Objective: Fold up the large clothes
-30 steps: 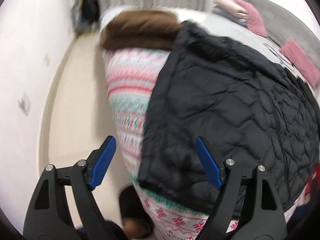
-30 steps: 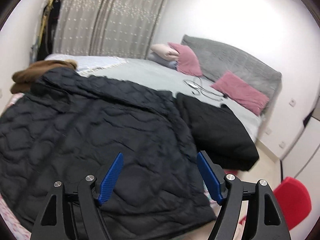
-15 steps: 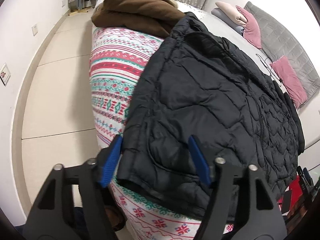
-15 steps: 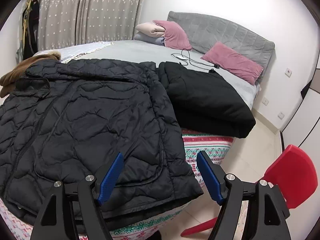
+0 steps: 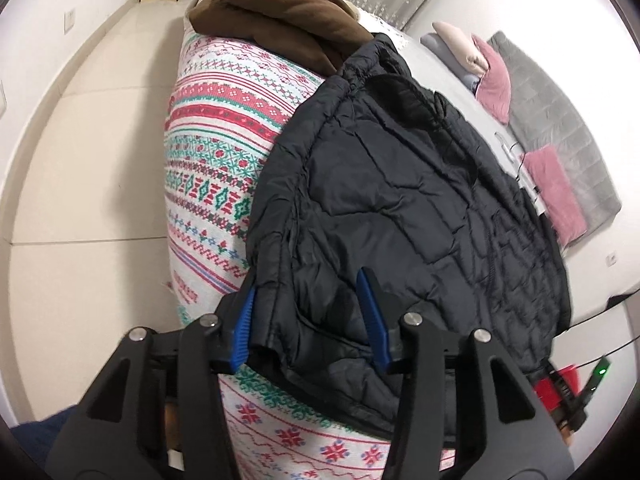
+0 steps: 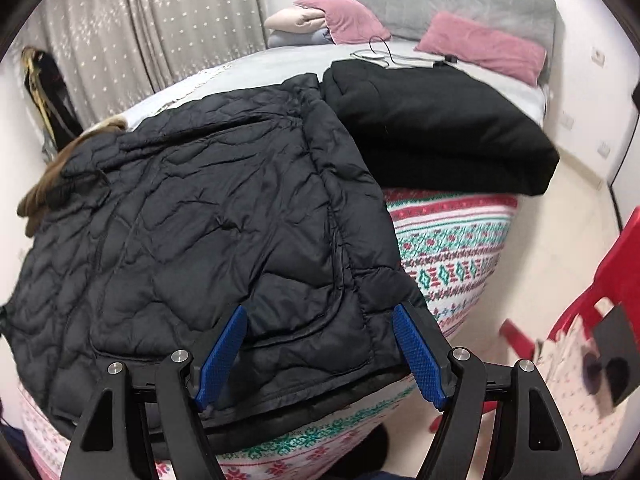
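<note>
A black quilted puffer jacket (image 5: 400,200) (image 6: 200,220) lies spread flat on the bed, its hem hanging over the near edge. My left gripper (image 5: 305,284) straddles the hem's left corner. Its jaws are closing with the fabric between them, and the blue pads do not pinch it. At the hem's right corner my right gripper (image 6: 320,309) stands open, its fingers wide on either side of the fabric near the pocket seam.
The bed has a red, green and white patterned cover (image 5: 216,160) (image 6: 452,248). A brown garment (image 5: 280,12) lies beyond the jacket's collar. A folded black garment (image 6: 432,128) sits to its right. Pink pillows (image 6: 480,44) are at the headboard. A red chair (image 6: 600,288) stands on the floor at right.
Both grippers have dropped toward the jacket's hem. The left jaws have narrowed around the left corner. The right gripper has swung to the right corner, its jaws still wide.
</note>
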A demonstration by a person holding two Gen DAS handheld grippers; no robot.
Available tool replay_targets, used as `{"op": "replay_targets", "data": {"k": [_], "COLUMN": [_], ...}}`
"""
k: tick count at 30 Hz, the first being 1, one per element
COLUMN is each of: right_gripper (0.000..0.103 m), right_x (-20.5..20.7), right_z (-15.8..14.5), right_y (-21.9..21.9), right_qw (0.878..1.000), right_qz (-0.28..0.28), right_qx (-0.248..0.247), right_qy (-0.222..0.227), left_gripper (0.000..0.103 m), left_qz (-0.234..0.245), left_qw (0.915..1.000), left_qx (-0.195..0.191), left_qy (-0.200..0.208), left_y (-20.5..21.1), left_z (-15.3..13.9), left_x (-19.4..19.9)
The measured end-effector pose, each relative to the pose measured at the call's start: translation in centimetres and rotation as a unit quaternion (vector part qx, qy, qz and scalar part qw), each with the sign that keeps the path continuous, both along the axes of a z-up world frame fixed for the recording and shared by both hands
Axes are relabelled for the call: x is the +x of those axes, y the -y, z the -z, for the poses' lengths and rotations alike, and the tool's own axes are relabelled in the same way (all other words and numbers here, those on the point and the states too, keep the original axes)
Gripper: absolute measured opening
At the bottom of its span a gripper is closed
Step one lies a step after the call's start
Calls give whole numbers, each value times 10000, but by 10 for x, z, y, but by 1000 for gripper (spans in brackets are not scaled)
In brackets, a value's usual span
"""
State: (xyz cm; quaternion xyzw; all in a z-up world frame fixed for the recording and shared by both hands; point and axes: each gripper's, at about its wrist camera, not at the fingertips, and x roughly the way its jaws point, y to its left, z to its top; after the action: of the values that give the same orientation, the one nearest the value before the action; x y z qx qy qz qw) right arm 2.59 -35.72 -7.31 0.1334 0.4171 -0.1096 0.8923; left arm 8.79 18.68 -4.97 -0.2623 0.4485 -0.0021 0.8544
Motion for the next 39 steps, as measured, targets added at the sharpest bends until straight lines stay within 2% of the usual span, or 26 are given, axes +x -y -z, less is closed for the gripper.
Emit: {"op": "replay_targets", "data": {"k": [1,3,6,8,11,16,19,22,24,26,27,28,29,30,32,37,39], "right_gripper": [75,48,41,41,41,43,46,53,59,59,59,57,44,29,22,26,36], "right_x": [0,0,-3,-4,-8,-19,-21,-21,-21,-19,-15,-14,-12,-11,-12,-16,-23], "right_z": [1,4,10,12,12,14,21,24,25,26,27,25,23,20,18,28,29], "right_y": [3,11,26,35,45,76,86,89,88,85,78,73,68,65,62,68,75], "right_qw": [9998,9983,9932,9896,9869,9713,9685,9706,9722,9737,9750,9783,9819,9836,9838,9798,9757], "right_qz": [-23,5,147,200,392,793,991,1097,1089,929,833,760,694,633,550,736,778], "right_qx": [194,582,1154,1421,1558,2217,2268,2139,2067,2076,2057,1924,1762,1687,1702,1860,2049], "right_qy": [25,31,66,94,118,352,256,144,134,104,104,81,66,69,93,-39,-18], "left_gripper": [49,50,50,50,50,55,55,55,55,53,48,27,13,13,12,16,25], "left_qz": [2,4,-4,-2,-36,-110,-103,-95,-101,-69,-44,-28,1,51,35,-30,20], "left_qw": [10000,9998,9998,9998,9996,9979,9978,9974,9970,9977,9984,9989,9994,9996,9995,9985,9978], "left_qx": [-76,-182,-195,-150,-244,-638,-649,-710,-757,-649,-535,-437,-293,-203,-217,-508,-623], "left_qy": [14,36,81,97,128,78,57,115,148,158,169,168,163,175,212,196,207], "left_y": [0,1,3,4,0,-8,-8,-8,-8,-5,-3,-1,1,3,1,-4,-5], "left_z": [0,-1,-1,-2,-2,5,6,4,3,2,1,1,0,-1,-2,-1,1], "left_x": [1,2,1,1,-1,-4,-4,-5,-6,-6,-6,-6,-6,-6,-7,-11,-10]}}
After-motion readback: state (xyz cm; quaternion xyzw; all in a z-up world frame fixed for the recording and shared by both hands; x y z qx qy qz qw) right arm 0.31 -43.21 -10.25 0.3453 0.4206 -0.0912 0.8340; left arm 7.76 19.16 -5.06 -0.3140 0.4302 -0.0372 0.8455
